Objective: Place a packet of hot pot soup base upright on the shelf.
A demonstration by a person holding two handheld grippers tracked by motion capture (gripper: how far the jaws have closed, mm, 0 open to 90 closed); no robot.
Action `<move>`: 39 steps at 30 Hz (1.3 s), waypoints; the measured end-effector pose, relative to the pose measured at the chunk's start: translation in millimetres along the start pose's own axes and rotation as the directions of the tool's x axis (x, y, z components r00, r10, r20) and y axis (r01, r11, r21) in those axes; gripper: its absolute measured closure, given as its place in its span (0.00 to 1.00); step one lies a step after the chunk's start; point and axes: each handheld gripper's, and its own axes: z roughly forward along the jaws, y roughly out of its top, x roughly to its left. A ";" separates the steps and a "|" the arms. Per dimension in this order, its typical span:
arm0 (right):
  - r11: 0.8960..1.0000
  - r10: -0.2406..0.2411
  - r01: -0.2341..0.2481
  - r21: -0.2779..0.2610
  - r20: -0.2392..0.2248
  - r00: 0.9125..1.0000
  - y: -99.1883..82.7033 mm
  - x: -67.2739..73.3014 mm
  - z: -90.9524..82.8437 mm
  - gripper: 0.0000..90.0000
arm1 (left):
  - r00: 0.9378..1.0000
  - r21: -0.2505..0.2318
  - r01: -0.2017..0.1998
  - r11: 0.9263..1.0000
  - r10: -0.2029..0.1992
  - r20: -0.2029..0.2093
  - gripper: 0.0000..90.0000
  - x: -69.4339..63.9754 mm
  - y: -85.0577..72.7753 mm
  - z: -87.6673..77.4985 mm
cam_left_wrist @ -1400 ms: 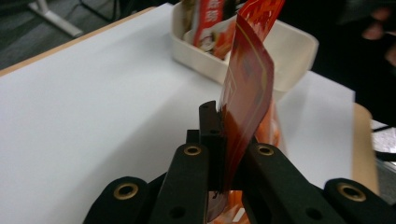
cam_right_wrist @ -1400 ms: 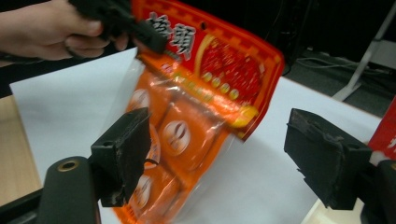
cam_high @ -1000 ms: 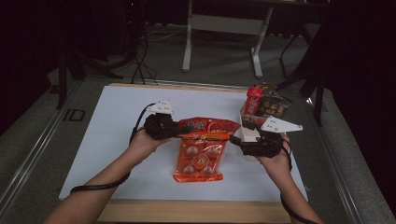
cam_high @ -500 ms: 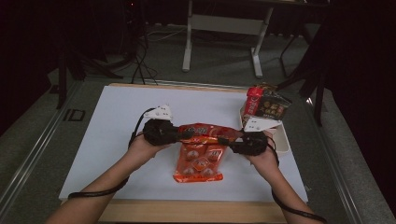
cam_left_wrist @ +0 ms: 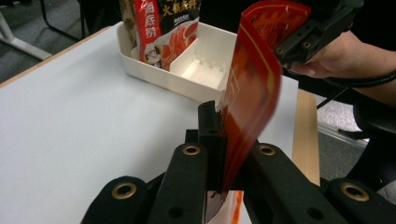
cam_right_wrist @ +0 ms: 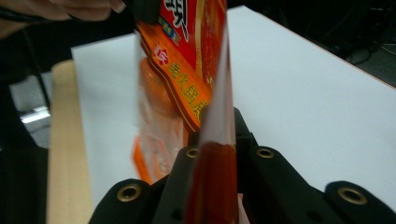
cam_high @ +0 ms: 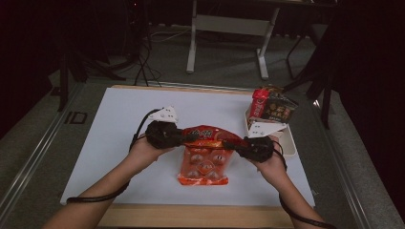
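Note:
An orange-red snack bag [cam_high: 204, 161] with round pieces inside hangs by its top edge over the white tabletop, its lower part on the table. My left gripper [cam_high: 187, 138] is shut on the bag's top left corner; in the left gripper view the jaws [cam_left_wrist: 217, 119] pinch the red film [cam_left_wrist: 252, 79]. My right gripper [cam_high: 230, 143] has just been closing and now clamps the top right corner, with the film [cam_right_wrist: 187, 70] pressed between its jaws [cam_right_wrist: 217, 128]. Each gripper view also shows the other gripper [cam_left_wrist: 308, 37] [cam_right_wrist: 140, 9] farther off at the bag's opposite corner.
A white divided tray [cam_high: 288, 143] stands at the table's right side, behind my right hand, holding upright snack packets [cam_high: 271, 106]. In the left gripper view the tray [cam_left_wrist: 154, 74] has one bare compartment beside the packets [cam_left_wrist: 163, 23]. The table's wooden front edge [cam_high: 191, 217] runs below the bag.
The right gripper moved left from beside the tray to the bag's top right corner and closed on it. The left gripper kept its grip and hardly moved.

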 end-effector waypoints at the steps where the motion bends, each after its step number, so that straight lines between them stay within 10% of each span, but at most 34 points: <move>1: 1.000 -0.009 0.009 0.000 -0.003 1.000 2.1 1.9 -2.3 1.00 | 1.000 0.000 0.000 1.000 0.000 0.000 0.96 0.0 0.0 0.0; 9: 0.999 -0.050 0.050 -0.013 -0.027 0.998 14.8 13.1 -13.5 1.00 | 0.999 -0.045 -0.025 0.999 0.027 0.041 0.79 -2.5 -1.6 -5.8; 17: 0.996 -0.083 0.083 -0.013 -0.026 0.996 27.8 16.2 -17.5 1.00 | 0.998 -0.070 -0.029 0.997 0.032 0.050 0.18 -5.6 -5.5 -1.8; 24: 0.994 -0.101 0.102 -0.037 0.009 0.995 38.3 16.2 -30.1 1.00 | 0.999 -0.104 -0.014 0.994 0.018 0.035 0.01 -3.1 -11.5 -3.1; 39: 0.984 -0.056 0.074 -0.160 0.116 0.992 71.2 1.9 -84.6 1.00 | 0.998 -0.166 0.064 0.984 -0.066 -0.007 0.02 9.4 -50.0 -4.2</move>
